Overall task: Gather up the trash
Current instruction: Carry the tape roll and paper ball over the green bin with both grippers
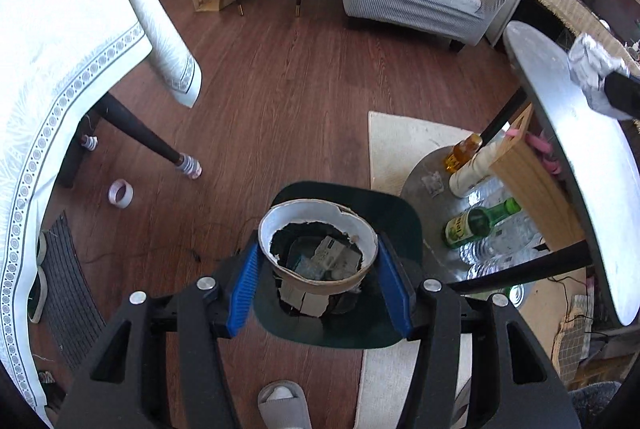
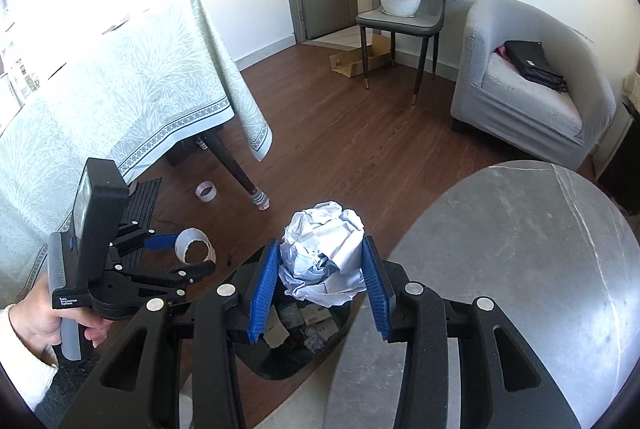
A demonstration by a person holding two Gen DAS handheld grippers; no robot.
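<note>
At the bottom centre of both wrist views you've got the dark trash bin (image 1: 344,325) directly under the tools, already holding scraps. Your left gripper (image 1: 318,269) is clamped on the torn paper cup (image 1: 318,233), blue pads pressing either side of its rim, cup hanging right over the bin opening; you can see the bin's contents through the ripped-out bottom. Your right gripper (image 2: 320,281) is clamped on the crumpled paper ball (image 2: 324,249), which sits between the pads and bulges above them, bin (image 2: 288,341) showing just below and slightly left in that view. Risks: the cup is ragged and soft, so the pads could be holding it only by deformation; let go unevenly and it may cling to one pad or tip outside the rim. The paper ball looks closer to the bin's right edge, next to the round grey table (image 2: 520,269); release there and it could bounce off the rim onto the floor, or land on the tabletop. Both tools converge on one opening, so you could knock them together if you drop both at once. The bin looks fairly full too, so light paper may sit high and roll out. Bottles (image 1: 476,225) on the low shelf at the right of the left view are near the bin; a wide swing could clip them.
</note>
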